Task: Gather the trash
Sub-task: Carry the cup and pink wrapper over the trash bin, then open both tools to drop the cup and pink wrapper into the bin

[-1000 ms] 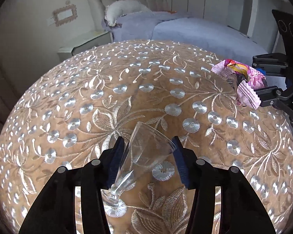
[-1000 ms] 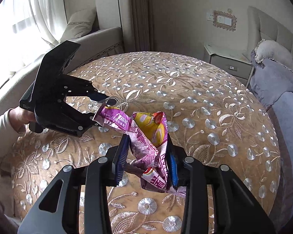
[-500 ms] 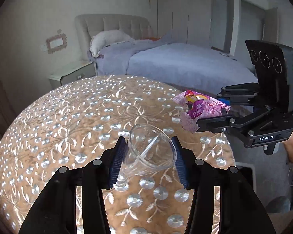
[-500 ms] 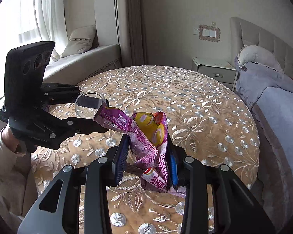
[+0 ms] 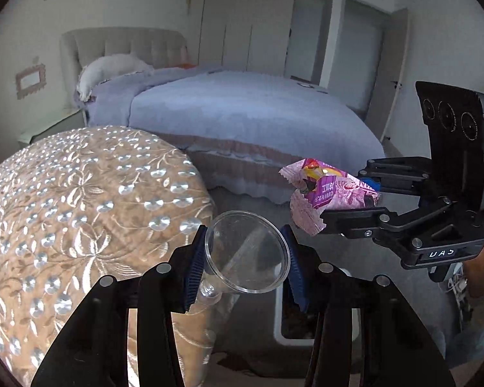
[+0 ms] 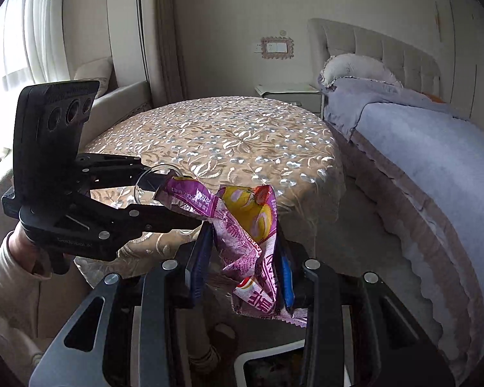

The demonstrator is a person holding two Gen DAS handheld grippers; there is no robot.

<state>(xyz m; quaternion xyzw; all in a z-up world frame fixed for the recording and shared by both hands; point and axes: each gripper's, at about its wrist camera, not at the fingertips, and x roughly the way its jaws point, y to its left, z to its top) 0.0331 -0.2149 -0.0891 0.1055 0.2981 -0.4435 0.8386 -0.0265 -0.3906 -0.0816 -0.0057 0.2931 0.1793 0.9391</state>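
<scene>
We see the round table (image 6: 229, 142) under its embroidered tablecloth (image 5: 80, 200), beside the bed (image 6: 435, 161), floor (image 6: 371, 258) between.

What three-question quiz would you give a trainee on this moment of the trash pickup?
1. Pick one: the left tongs carry A) a clear cup, B) a spoon, C) a book.
2. True or false: the purple snack wrapper lies flat on the table.
3. In a few words: what stands on the floor below both tongs?

Key
1. A. The jaws are closing with the cup between them, pads against its sides.
2. False. The right tongs grip it in the air, past the edge of the table.
3. A white bin.
</scene>
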